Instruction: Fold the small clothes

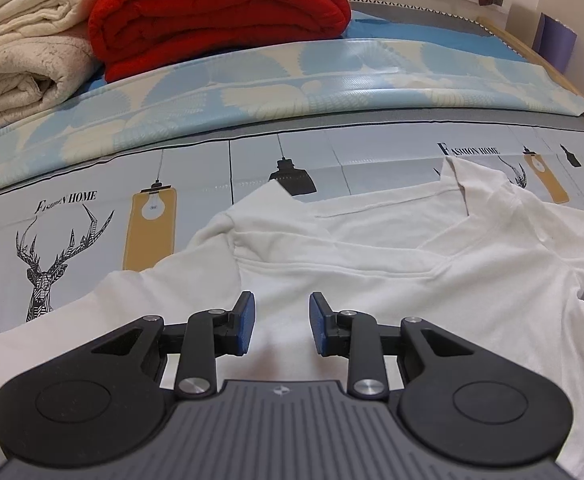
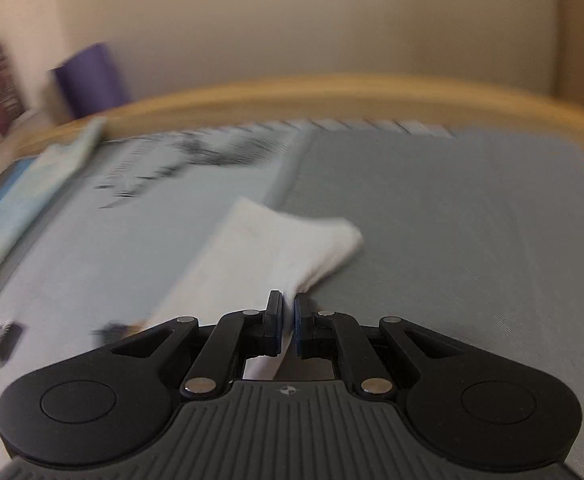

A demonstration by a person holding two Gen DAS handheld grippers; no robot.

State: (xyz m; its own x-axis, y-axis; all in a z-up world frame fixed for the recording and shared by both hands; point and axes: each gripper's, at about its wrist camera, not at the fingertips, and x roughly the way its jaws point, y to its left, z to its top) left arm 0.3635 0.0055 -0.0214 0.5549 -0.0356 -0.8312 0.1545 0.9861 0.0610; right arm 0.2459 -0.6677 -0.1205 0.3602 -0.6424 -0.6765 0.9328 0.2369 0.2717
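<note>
A small white collared shirt [image 1: 372,248] lies spread front-up on a printed mat [image 1: 196,168], collar toward the far side. My left gripper [image 1: 282,300] hovers over the shirt's lower middle, open, its blue pads [image 1: 246,320] apart with only flat cloth beneath them. In the blurred right wrist view, my right gripper [image 2: 288,300] is shut on a strip of the shirt's white cloth [image 2: 276,240]. That cloth stretches away from the pads over the grey mat [image 2: 452,220]. Which part of the shirt it pinches I cannot tell.
A folded red blanket [image 1: 220,12] and cream blankets [image 1: 24,52] are stacked at the far left. A blue shell-patterned mat [image 1: 292,80] runs across behind the shirt. A wooden rim [image 2: 332,92] borders the surface, with a purple box [image 2: 88,80] and a wall beyond.
</note>
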